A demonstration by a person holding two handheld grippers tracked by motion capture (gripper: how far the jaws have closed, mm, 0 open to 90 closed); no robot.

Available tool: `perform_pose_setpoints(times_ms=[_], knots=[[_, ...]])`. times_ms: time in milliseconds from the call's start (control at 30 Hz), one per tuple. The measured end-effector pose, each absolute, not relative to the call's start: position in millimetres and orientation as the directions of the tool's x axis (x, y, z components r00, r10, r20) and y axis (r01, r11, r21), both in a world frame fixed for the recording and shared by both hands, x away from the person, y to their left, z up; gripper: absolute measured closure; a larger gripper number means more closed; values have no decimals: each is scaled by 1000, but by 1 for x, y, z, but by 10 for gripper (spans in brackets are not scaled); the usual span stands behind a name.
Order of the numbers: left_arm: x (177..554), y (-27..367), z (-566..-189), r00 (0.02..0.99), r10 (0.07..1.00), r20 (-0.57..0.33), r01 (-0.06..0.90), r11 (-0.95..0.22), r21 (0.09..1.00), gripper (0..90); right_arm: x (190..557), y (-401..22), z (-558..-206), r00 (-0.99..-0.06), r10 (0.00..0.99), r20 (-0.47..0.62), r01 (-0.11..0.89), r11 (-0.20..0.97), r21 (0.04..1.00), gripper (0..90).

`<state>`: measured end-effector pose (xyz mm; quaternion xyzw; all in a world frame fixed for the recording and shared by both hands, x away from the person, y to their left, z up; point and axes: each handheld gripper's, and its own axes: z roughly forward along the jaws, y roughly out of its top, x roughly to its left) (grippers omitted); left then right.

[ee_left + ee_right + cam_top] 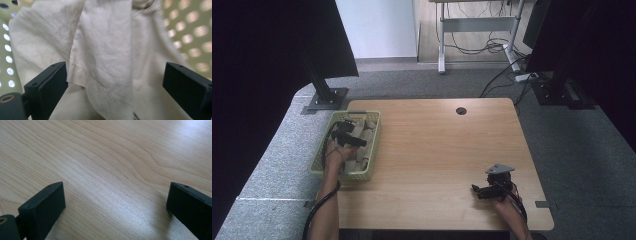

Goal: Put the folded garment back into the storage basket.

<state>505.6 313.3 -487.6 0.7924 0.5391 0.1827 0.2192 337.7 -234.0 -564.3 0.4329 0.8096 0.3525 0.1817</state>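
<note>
With the left gripper poised wide open over the beige cloth in the green basket and the right gripper open above the table, its fingers risked pinching only a loose hem, which I judged would slip free.

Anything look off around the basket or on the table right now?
Nothing stands out. The beige cloth lies crumpled inside the green basket, with nothing spilling over the rim. The left gripper hangs open over the cloth, the fabric between its fingers but not pinched. The right gripper rests open on the bare table.
</note>
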Motion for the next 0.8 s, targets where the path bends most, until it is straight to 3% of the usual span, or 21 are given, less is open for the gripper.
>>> perform_pose_setpoints(times_ms=[433, 800], knots=[[490, 297, -451, 408, 912, 34, 697, -335, 634, 54, 338, -234, -564, -559, 829, 11, 573, 377, 728, 18], [481, 285, -437, 441, 896, 43, 662, -358, 659, 56, 338, -234, -564, -559, 829, 12, 573, 376, 728, 18]])
